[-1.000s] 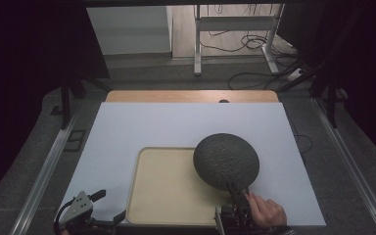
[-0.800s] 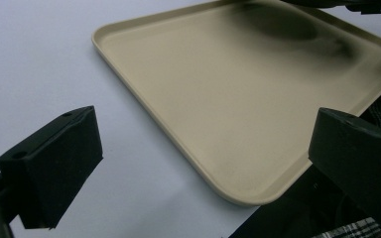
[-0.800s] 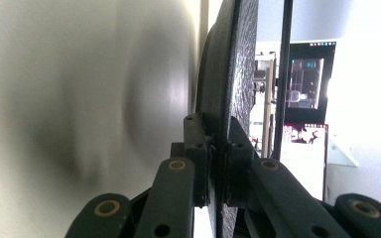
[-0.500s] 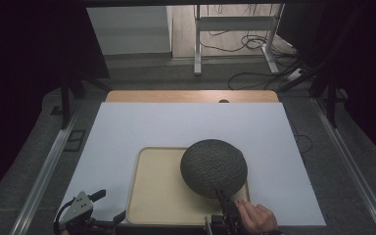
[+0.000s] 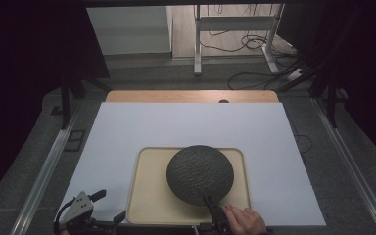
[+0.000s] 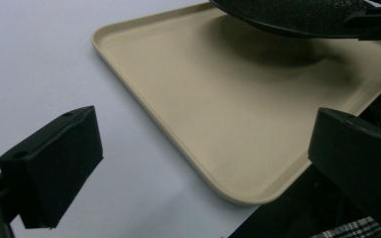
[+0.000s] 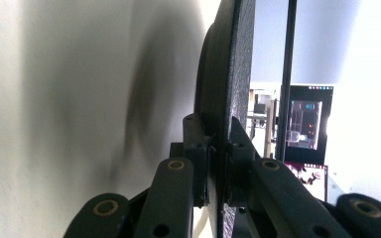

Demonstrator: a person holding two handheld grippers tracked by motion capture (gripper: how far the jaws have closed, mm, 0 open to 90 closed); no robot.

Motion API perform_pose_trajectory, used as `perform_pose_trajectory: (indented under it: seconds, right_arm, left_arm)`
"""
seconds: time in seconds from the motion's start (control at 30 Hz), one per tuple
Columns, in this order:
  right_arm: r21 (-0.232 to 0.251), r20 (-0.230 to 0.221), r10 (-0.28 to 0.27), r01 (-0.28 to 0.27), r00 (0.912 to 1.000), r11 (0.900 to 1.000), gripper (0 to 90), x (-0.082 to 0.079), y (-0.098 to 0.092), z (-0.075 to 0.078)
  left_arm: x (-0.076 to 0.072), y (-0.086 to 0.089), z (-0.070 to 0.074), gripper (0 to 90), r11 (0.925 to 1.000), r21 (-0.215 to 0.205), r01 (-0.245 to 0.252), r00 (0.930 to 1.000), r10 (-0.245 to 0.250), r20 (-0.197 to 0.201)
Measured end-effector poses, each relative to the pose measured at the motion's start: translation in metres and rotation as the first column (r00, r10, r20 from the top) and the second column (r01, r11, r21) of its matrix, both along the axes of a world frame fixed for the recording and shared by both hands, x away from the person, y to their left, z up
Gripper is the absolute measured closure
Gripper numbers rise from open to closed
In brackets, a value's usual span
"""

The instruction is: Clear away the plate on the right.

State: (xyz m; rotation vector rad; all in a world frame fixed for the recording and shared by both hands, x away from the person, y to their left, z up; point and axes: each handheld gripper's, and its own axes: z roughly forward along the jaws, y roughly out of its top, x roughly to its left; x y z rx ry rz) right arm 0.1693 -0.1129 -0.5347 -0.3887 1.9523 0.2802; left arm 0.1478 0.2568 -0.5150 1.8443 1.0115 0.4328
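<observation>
Plate, round, dark grey and rough like slate: it hangs just above the beige rectangular plastic tray, over the tray's right half, with its shadow pooled on the tray floor beneath it. Nearest to me, at the table's front edge, a hand works the right gripper, whose jaws are clamped on the plate's near rim; in the right gripper view the pads pinch the thin edge from both faces. Off to the front left, the left gripper sits low by the tray's corner with its jaws spread wide and nothing between them, pointed across the tray. Beyond the tray lies the broad white sheet covering the table, and past that a strip of bare wooden tabletop.

My worry is the hold. The whole plate is carried by one small bite at its edge, so its weight levers against the pads; I'd guess a tilt or a quick move could let it pivot, slip out, and drop onto the tray, chipping the rim or knocking the tray askew.
</observation>
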Motion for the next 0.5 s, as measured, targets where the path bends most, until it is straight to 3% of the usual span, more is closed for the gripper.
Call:
perform_pose_trajectory:
  seconds: [0.5]
  right_arm:
    - [-0.039, -0.043, 0.014, -0.015, 0.9990, 0.999, 82.8, 0.002, 0.008, -0.014]
  left_arm:
    - [0.000, 0.000, 0.000, 0.2, 1.0000, 0.000, 0.003, 1.0000, -0.003, -0.001]
